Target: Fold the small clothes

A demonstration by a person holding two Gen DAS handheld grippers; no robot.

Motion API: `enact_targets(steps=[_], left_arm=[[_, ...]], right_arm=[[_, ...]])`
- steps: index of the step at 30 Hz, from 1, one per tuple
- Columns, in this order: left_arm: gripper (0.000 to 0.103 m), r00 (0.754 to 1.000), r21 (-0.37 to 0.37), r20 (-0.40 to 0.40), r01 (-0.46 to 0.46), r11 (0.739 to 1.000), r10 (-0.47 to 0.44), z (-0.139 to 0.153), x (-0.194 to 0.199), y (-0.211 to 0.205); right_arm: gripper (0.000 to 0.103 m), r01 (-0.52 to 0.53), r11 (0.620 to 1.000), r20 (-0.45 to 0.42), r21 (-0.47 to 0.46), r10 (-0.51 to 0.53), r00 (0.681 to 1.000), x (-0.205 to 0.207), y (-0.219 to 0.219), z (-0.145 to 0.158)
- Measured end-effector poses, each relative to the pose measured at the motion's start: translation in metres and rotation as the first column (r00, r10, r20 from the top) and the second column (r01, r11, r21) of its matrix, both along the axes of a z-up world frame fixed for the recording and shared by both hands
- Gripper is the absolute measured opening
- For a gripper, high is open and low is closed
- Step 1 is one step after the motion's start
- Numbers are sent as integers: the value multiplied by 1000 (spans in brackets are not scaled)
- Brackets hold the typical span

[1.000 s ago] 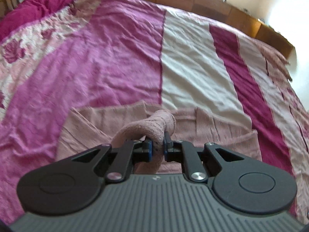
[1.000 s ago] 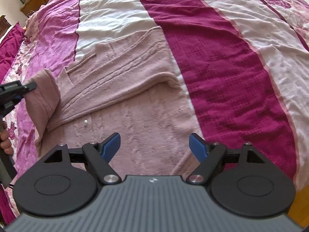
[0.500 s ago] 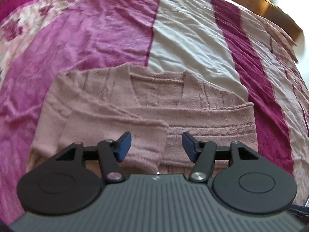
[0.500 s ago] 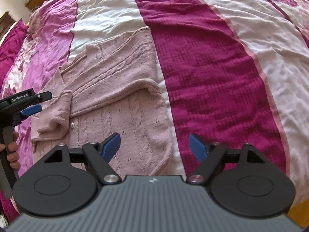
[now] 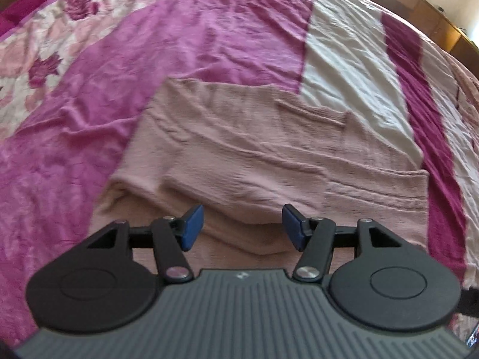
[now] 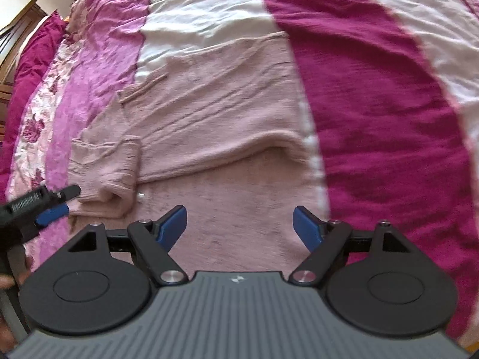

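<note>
While the left wrist camera is looking down along its fingers, the left gripper (image 5: 242,227) is hanging with its blue pads (image 5: 191,228) spread well apart and nothing between them. Below it a dusty-pink knitted cardigan (image 5: 269,137) is lying flat on the bed, spread over the striped bedspread (image 5: 149,45). One sleeve (image 5: 239,179) is lying folded across the body of the garment, running from the left edge toward the middle, its cuff end sitting just ahead of the open pads. The cardigan's far edge is crossing from the magenta stripe onto the cream stripe (image 5: 353,68), and its right edge is resting near the dark crimson stripe (image 5: 428,125). A wooden bed frame (image 5: 419,3) is showing along the top right. The view is slightly blurred.

From the right wrist camera, the right gripper (image 6: 239,229) is likewise standing open, pads (image 6: 305,227) wide apart and empty, hovering over the near part of the cardigan (image 6: 227,113). Both sleeves are lying folded inward: the right one (image 6: 233,146) is making a long ridge across the middle, and the left one (image 6: 104,167) is bunching in a short fold at the garment's left side. A small clear button (image 6: 140,195) is showing just beside that fold. The left gripper (image 6: 51,206) is entering at the left edge, its tip just beside the folded left sleeve; whether it is touching the cloth I cannot tell. A dark headboard (image 6: 18,36) is showing at the upper left.
</note>
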State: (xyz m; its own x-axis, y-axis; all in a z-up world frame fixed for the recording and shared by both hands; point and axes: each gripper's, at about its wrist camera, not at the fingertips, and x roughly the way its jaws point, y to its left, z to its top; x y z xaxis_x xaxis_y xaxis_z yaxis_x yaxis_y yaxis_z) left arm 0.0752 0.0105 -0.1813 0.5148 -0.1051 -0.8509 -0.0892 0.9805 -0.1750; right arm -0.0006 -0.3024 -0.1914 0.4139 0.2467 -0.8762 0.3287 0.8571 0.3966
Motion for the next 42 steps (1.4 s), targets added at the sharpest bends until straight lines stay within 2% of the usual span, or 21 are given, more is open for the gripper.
enact_targets(steps=[8,15,19,21,23,25,27,29,31,33,37,40,42], left_arm=[[60,999,10,-33,-11,1000,11,-14,8,50],[60,999,-6,-52,-4,1000,4,-30,17,80],[60,999,-37,-53,8,999,-10,-35,18,94],[58,998,-80,-51,34,996,-38,-38,17,99],[58,997,-127,-47,59,990,-65,-40,17,101],[58,995,-159,-50,81,984,-90,-44,18,100],[58,992,-169,-60,97,981,-108,-51,22,98],[58,991,-159,-78,93,983,-107,-59,27,97],[58,992,-149,-81,85,985,-98,-64,31,98],[58,994,-141,-73,73,987,-84,-67,33,103],[58,998,-145,-52,19,989,-27,-65,34,116],[58,999,-157,-44,-5,988,-1,-66,31,119],[58,999,-135,-39,3,991,-8,-67,29,115]], right_arm=[[83,-52,997,-6,54,53,999,60,69,-13],[83,-80,994,-19,72,81,997,110,113,-29],[83,-89,993,-14,82,90,996,132,125,-38],[82,-96,992,-30,84,98,995,142,131,-45],[77,-89,992,-51,84,93,994,152,135,-51],[68,-92,992,-70,84,98,993,159,137,-56],[67,-91,993,-100,72,98,990,167,141,-62],[59,-95,994,-116,56,101,988,172,143,-65],[26,-127,991,-117,29,130,985,176,144,-63],[10,-175,984,-101,20,176,979,181,146,-56],[9,-300,953,53,-46,302,952,187,161,-10],[9,-377,915,180,-145,399,899,182,175,29],[9,-402,886,220,-232,450,865,175,181,43]])
